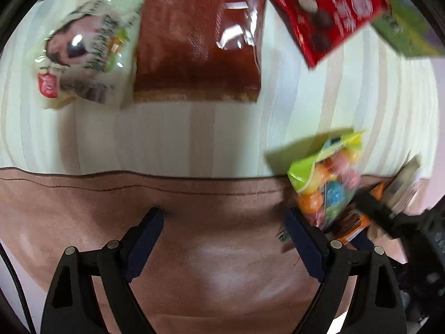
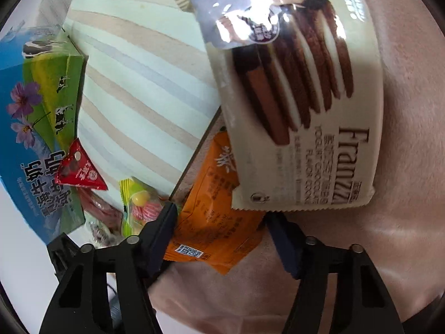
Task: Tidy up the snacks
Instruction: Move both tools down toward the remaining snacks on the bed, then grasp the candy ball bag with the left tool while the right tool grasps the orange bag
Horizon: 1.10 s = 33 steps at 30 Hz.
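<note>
My left gripper (image 1: 224, 214) hangs open over a pink-brown mat (image 1: 83, 208), nothing between its blue pads. Beyond it on the striped cloth lie a white packet (image 1: 83, 55), a brown-red packet (image 1: 200, 41) and a red triangular packet (image 1: 328, 16). A bag of coloured candies (image 1: 331, 178) straddles the mat's edge at the right. My right gripper (image 2: 222, 214) is shut on an orange packet (image 2: 211, 203) lying on the mat, one pad at each side edge. A cream Franzzi cookie packet (image 2: 300, 97) overlaps the orange packet's far end.
A blue-and-green milk box (image 2: 36, 128) stands at the left of the right wrist view, with the red triangular packet (image 2: 78, 169), the candy bag (image 2: 139, 203) and a reddish sausage packet (image 2: 97, 206) beside it. The striped cloth (image 2: 139, 83) covers the table.
</note>
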Each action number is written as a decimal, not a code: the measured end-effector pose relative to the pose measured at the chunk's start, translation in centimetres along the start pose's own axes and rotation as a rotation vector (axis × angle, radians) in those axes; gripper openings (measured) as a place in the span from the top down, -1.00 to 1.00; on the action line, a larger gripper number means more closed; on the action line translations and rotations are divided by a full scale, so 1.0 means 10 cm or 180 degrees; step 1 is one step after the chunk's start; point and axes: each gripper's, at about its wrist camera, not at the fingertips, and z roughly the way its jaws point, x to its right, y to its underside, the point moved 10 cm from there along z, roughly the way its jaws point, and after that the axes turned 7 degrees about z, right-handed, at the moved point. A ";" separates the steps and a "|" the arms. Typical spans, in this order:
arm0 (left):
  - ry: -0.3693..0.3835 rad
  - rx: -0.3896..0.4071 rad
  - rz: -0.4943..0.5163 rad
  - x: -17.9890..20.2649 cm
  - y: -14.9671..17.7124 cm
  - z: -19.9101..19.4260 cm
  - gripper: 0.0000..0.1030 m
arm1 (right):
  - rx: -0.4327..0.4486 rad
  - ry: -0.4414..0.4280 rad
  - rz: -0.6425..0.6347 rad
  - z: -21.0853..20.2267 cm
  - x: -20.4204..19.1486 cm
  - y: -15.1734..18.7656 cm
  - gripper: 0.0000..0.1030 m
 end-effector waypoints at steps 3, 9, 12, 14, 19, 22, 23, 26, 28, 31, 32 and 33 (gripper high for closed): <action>0.0026 0.0005 0.0036 0.00 -0.02 0.00 -0.74 | 0.0151 0.0191 -0.0280 -0.16 -0.02 -0.11 -0.19; 0.0285 0.0100 -0.0075 0.11 -0.01 -0.10 -0.74 | 0.0270 0.0708 -0.1074 -0.24 -0.04 -0.01 -0.17; 0.0445 0.0146 -0.0124 0.20 0.03 -0.15 -0.74 | 0.0334 0.1008 -0.1533 -0.26 -0.06 0.08 -0.17; 0.0485 0.0207 -0.0171 0.25 0.09 -0.23 -0.74 | 0.0375 0.1203 -0.1837 -0.27 -0.10 0.15 -0.17; 0.0555 0.0362 -0.0176 0.39 0.10 -0.47 -0.74 | 0.0565 0.1608 -0.2376 -0.34 -0.09 0.27 -0.16; 0.0611 0.0271 -0.0067 0.59 0.06 -0.42 -0.74 | 0.0632 0.1734 -0.2550 -0.33 -0.05 0.34 -0.17; 0.0596 0.0230 -0.0020 0.67 0.01 -0.39 -0.74 | 0.0618 0.1721 -0.2522 -0.32 -0.04 0.36 -0.17; 0.0472 0.0040 0.0113 0.83 -0.09 -0.10 -0.74 | 0.0554 0.1626 -0.2271 -0.36 0.09 0.34 -0.41; 0.0360 0.0046 0.0128 0.85 -0.14 0.04 -0.70 | 0.0507 0.1512 -0.2099 -0.39 0.15 0.32 -0.46; 0.0223 0.0270 0.0215 0.87 -0.20 -0.02 -0.30 | 0.0461 0.1312 -0.1856 -0.43 0.21 0.33 -0.47; 0.0202 0.0296 0.0252 0.87 -0.20 -0.04 -0.22 | 0.0448 0.1236 -0.1752 -0.46 0.24 0.31 -0.47; 0.0203 0.0316 0.0317 0.88 -0.19 -0.06 -0.13 | 0.0445 0.1173 -0.1666 -0.47 0.26 0.30 -0.48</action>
